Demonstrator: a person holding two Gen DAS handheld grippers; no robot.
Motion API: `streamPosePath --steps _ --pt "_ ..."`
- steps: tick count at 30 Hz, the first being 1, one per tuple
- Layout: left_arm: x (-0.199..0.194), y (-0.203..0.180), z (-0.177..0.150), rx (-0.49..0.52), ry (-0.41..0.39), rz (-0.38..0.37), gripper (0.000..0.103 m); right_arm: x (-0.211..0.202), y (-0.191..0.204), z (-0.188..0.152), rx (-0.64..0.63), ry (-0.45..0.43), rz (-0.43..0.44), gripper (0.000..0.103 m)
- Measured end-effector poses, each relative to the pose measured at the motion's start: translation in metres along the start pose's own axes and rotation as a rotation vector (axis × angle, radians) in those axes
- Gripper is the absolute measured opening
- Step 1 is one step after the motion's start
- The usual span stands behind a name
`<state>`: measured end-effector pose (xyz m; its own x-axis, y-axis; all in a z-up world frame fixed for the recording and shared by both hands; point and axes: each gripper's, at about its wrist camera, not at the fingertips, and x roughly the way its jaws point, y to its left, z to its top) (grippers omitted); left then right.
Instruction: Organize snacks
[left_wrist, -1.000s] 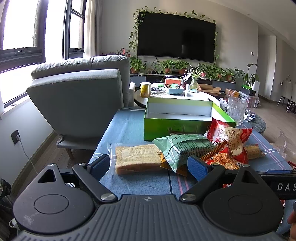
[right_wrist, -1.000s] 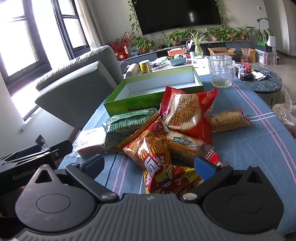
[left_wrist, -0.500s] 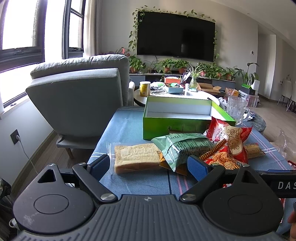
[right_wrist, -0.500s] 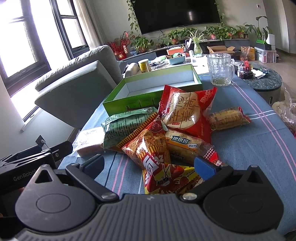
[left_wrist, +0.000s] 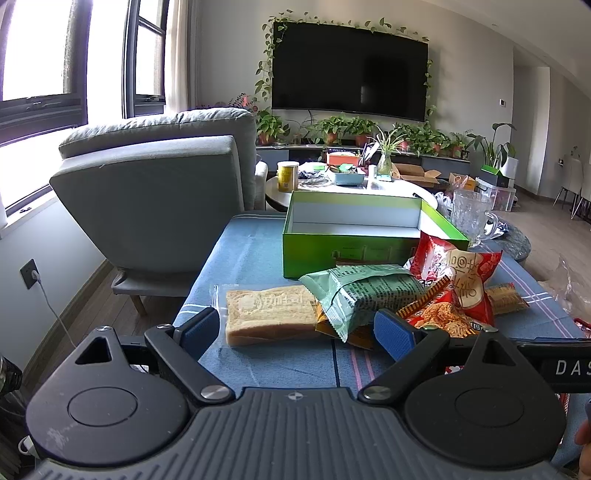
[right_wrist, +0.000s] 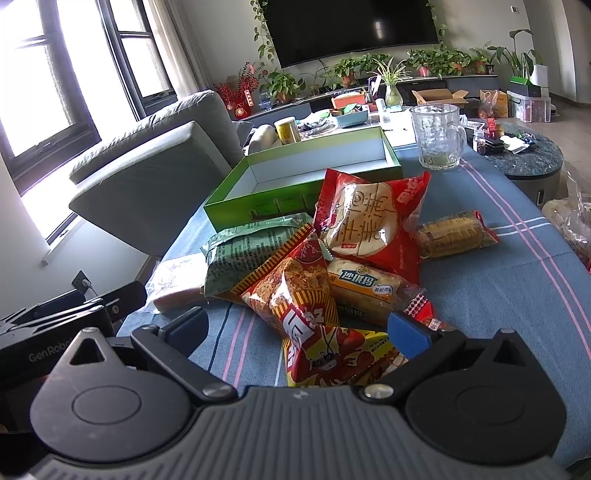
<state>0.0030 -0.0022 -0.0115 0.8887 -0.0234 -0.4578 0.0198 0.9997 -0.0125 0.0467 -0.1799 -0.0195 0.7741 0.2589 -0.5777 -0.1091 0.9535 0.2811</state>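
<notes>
A pile of snack packets lies on the blue tablecloth (left_wrist: 251, 251) before an empty green box (left_wrist: 354, 251). In the left wrist view I see a wrapped bread slice (left_wrist: 269, 314), a green packet (left_wrist: 365, 291) and a red packet (left_wrist: 461, 280). My left gripper (left_wrist: 295, 332) is open and empty, just short of the bread. In the right wrist view my right gripper (right_wrist: 299, 332) is open over a red-and-yellow crab snack bag (right_wrist: 332, 358), with a red noodle-snack bag (right_wrist: 295, 291), a big red packet (right_wrist: 365, 218), a yellow bread pack (right_wrist: 362, 288), a biscuit pack (right_wrist: 454, 232) and the green box (right_wrist: 295, 184) beyond.
A glass mug (right_wrist: 437, 136) stands right of the box. A grey armchair (left_wrist: 155, 192) is close to the table's left edge. A clear plastic bag (right_wrist: 572, 218) lies at the right edge. A cluttered coffee table (left_wrist: 332, 177) stands behind.
Both grippers have drifted slightly; the right one has eased a little closer over the crab snack bag. Nothing was taken hold of and no packet has moved.
</notes>
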Motion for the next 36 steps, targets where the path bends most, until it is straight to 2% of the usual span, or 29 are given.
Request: streamPosePath --steps 15,19,25,28,32,36 --pt "0.002 -0.005 0.0 0.007 0.008 -0.003 0.09 -0.006 -0.015 0.006 0.005 0.016 0.003 0.08" --pt "0.006 -0.011 0.001 0.018 0.02 -0.011 0.09 -0.007 -0.026 0.007 0.038 0.035 0.047 0.08" --pt "0.014 -0.019 0.002 0.045 0.023 -0.034 0.09 -0.005 -0.026 0.004 0.022 0.066 0.073 0.08" --pt "0.017 -0.024 0.001 0.065 0.033 -0.046 0.09 0.0 -0.029 0.002 0.037 0.066 0.052 0.08" --pt "0.023 -0.026 0.0 0.077 0.047 -0.05 0.09 0.013 -0.037 0.001 0.036 0.062 -0.026 0.08" --pt "0.03 -0.029 0.001 0.077 0.054 -0.053 0.09 0.019 -0.046 0.003 0.048 0.057 -0.017 0.08"
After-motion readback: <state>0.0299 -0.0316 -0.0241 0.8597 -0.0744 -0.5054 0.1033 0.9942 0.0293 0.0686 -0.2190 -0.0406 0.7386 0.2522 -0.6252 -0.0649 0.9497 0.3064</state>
